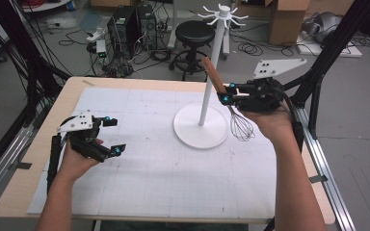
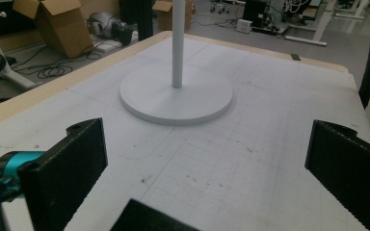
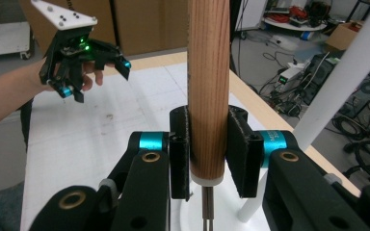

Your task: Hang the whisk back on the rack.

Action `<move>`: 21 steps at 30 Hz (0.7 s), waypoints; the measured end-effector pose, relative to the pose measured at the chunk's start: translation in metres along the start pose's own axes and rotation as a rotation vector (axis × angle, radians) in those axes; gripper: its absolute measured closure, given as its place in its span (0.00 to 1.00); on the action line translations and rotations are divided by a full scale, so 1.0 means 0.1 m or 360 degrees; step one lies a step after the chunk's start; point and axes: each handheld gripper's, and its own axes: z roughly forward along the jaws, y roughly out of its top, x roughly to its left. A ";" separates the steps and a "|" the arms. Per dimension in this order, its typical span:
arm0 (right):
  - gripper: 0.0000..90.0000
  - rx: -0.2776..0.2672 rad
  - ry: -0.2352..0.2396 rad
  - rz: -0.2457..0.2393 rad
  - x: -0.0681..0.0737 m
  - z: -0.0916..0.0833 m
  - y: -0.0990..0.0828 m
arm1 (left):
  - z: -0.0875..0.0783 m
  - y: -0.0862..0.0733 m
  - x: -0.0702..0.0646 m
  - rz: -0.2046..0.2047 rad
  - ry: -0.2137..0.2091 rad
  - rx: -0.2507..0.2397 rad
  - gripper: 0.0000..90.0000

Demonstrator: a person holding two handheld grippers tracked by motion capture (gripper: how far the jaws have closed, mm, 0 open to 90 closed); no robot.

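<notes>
1. High view: the right gripper (image 1: 227, 94) clamps the wooden-handled wire whisk (image 1: 215, 77), handle tilted up-left, wires hanging, just right of the white hook stand's pole (image 1: 212, 72).
2. Left gripper view: the left gripper (image 2: 202, 163) has its jaws wide apart, empty, facing the stand's round white base (image 2: 176, 98).
3. Right gripper view: pads (image 3: 179, 149) squeeze the handle's lower end, its long axis upright.

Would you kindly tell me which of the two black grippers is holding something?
The right gripper, beside the white stand: its jaws clamp the wooden handle of the wire whisk, held above the table. The left gripper has wide-open, empty jaws.
</notes>
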 end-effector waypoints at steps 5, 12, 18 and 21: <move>0.81 -0.0037 0.0001 0.0029 -0.05 -0.01 0.05 | 0.00 0.00 0.00 0.0000 0.0000 -0.0001 0.02; 0.81 -0.0053 -0.0023 0.0018 -0.09 0.03 0.20 | 0.00 0.00 0.00 0.0000 -0.0002 0.0000 0.02; 0.81 -0.0057 -0.0048 0.0026 -0.14 0.06 0.34 | 0.00 0.00 0.00 -0.0003 -0.0003 -0.0003 0.02; 0.81 -0.0055 -0.0060 0.0040 -0.17 0.06 0.39 | 0.00 0.00 0.00 -0.0002 0.0000 -0.0001 0.02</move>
